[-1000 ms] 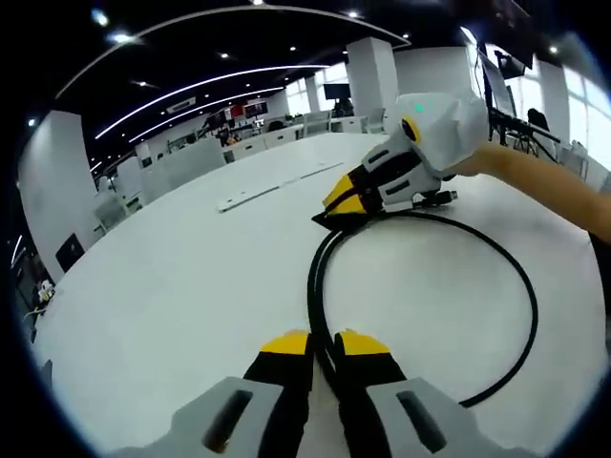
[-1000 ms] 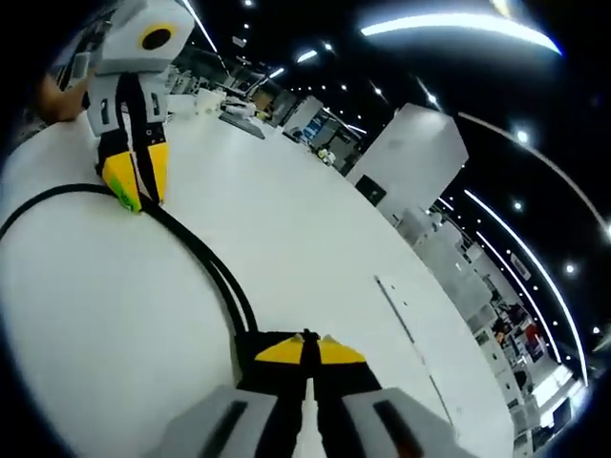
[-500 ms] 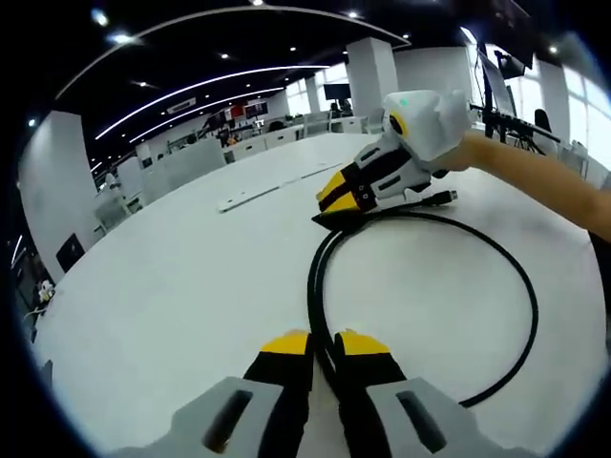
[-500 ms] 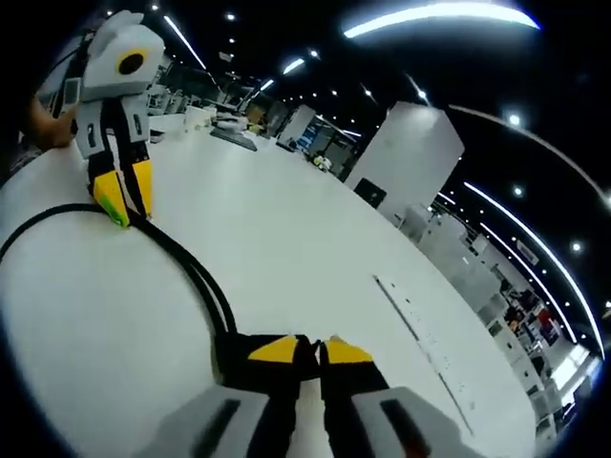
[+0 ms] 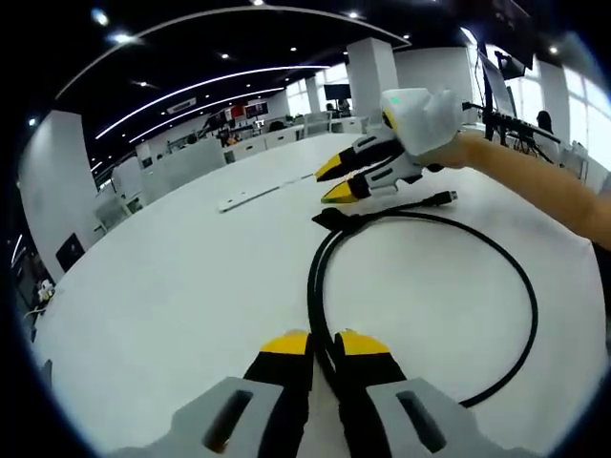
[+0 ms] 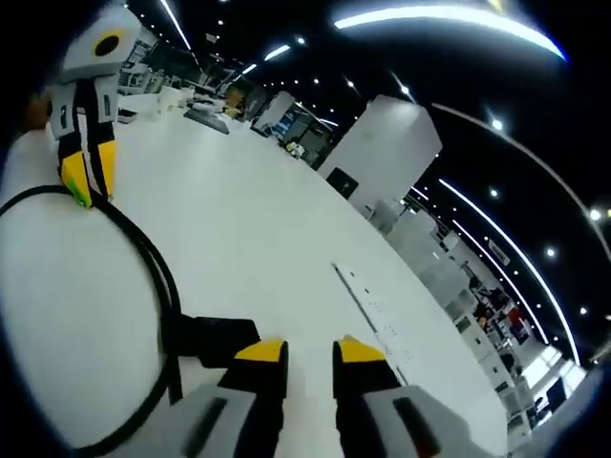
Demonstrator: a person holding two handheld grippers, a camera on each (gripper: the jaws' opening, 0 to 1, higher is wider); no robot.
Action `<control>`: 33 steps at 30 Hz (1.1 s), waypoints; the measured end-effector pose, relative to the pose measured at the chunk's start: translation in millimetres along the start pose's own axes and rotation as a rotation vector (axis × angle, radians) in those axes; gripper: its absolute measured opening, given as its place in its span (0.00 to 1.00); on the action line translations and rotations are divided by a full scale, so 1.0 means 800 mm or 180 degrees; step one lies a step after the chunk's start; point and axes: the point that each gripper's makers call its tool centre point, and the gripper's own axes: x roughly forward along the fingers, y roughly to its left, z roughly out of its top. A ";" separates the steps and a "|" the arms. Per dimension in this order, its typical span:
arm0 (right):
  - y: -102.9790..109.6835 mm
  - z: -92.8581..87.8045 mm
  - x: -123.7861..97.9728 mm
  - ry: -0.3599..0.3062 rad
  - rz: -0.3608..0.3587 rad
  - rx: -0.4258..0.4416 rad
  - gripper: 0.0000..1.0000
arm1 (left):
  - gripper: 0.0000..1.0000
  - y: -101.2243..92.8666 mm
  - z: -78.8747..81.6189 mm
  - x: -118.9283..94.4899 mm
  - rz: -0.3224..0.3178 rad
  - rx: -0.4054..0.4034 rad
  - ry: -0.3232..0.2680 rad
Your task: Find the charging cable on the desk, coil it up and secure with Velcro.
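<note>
A black charging cable (image 5: 531, 298) lies in a loose loop on the white desk (image 5: 172, 286), its plug end (image 5: 445, 198) at the far side. A flat black Velcro strap (image 5: 336, 219) sits where the strands meet. My left gripper (image 5: 325, 342) is shut on the doubled cable at the near side of the loop. My right gripper (image 5: 332, 183) hovers open just above the strap, touching nothing. In the right gripper view its own jaws (image 6: 307, 351) stand apart, with the strap (image 6: 215, 339) to their left. There the left gripper (image 6: 84, 186) pinches the cable (image 6: 158, 267).
A long white strip (image 5: 272, 188) lies flat on the desk beyond the cable, also in the right gripper view as the strip (image 6: 368, 301). A person's forearm (image 5: 535, 176) reaches in from the right. Office desks and pillars stand far behind.
My right gripper has opened, let go of the strap end of the cable and lifted off it. The left gripper and the cable loop have stayed put.
</note>
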 end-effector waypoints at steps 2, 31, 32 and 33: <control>-0.003 0.016 -0.006 -0.0003 0.0045 -0.0126 0.18 | 0.10 0.000 0.000 0.000 -0.0002 -0.0001 0.0000; 0.059 0.002 -0.001 0.0451 0.0763 -0.0286 0.03 | 0.10 0.003 0.003 0.001 -0.0007 0.0038 -0.0040; 0.063 0.005 -0.003 0.0451 0.0799 -0.0289 0.03 | 0.10 0.003 0.002 0.001 -0.0007 0.0038 -0.0040; 0.066 0.005 -0.003 0.0484 0.0830 -0.0342 0.03 | 0.10 0.003 0.002 0.001 -0.0007 0.0037 -0.0041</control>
